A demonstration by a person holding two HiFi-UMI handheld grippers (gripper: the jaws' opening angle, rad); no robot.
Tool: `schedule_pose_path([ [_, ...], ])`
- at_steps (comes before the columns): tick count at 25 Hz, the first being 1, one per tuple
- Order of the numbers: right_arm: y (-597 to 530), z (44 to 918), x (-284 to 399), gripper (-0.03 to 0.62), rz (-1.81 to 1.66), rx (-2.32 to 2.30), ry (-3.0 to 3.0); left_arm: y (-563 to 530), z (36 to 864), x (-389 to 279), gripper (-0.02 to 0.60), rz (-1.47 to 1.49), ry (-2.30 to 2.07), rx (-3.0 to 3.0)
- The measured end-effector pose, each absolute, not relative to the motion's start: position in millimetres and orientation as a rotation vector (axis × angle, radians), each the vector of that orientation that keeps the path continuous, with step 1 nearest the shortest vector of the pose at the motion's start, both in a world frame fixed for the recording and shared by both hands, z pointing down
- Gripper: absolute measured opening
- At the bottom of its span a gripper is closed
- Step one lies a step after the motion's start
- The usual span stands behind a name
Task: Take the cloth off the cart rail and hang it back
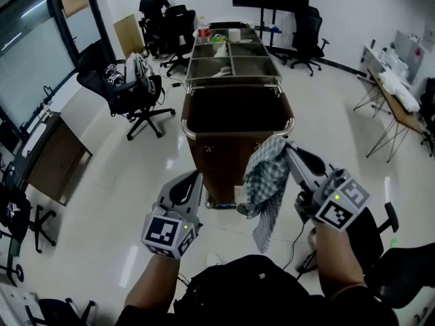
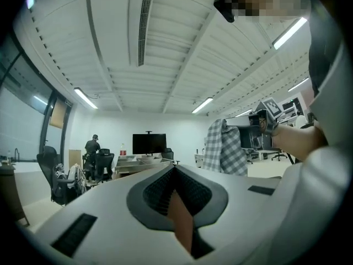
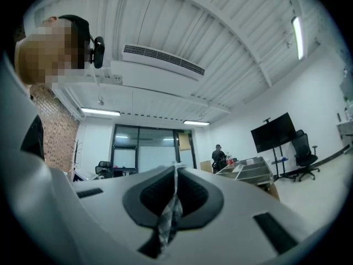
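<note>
A blue-and-white checked cloth [image 1: 267, 176] hangs free in the air, just in front of the near right corner of the brown cart [image 1: 234, 111]. My right gripper [image 1: 286, 147] is shut on the cloth's top edge, beside the chrome cart rail [image 1: 192, 135]. In the right gripper view a thin strip of cloth [image 3: 170, 217] is pinched between the closed jaws. My left gripper [image 1: 196, 176] is shut and holds nothing, lower left of the cloth and short of the cart. From the left gripper view, the cloth [image 2: 226, 146] dangles from the right gripper [image 2: 234, 124] to the right.
The far part of the cart top carries metal trays [image 1: 232, 58] and a red bottle [image 1: 202, 31]. A black office chair [image 1: 132, 90] stands left of the cart. A person [image 1: 153, 5] is at the back, and a table [image 1: 397, 100] is at the right.
</note>
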State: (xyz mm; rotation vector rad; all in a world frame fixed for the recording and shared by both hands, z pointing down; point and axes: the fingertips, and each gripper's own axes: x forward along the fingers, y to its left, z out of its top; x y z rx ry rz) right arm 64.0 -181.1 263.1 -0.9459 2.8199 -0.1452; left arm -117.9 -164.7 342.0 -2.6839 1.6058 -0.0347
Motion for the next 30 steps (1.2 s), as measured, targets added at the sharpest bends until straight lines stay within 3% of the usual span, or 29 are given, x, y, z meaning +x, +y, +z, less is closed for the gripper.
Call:
schedule_pose_path([
  [14,-268.5,98.3,23.3,0.014,0.128,-0.941,2.610,-276.8,293.8,-147.5,0.000,0.046,1.453,-2.670],
  [23,-386.5,113.0,5.8,0.014,0.112,-0.931,2.688,-338.7,297.5,-144.5,0.000,0.013,1.533,-2.640],
  [30,-528.0,190.9,-4.0,0.015,0.033,-1.064,2.832,-377.4,302.1,-151.1,0.000,-0.032,1.670,-2.569],
])
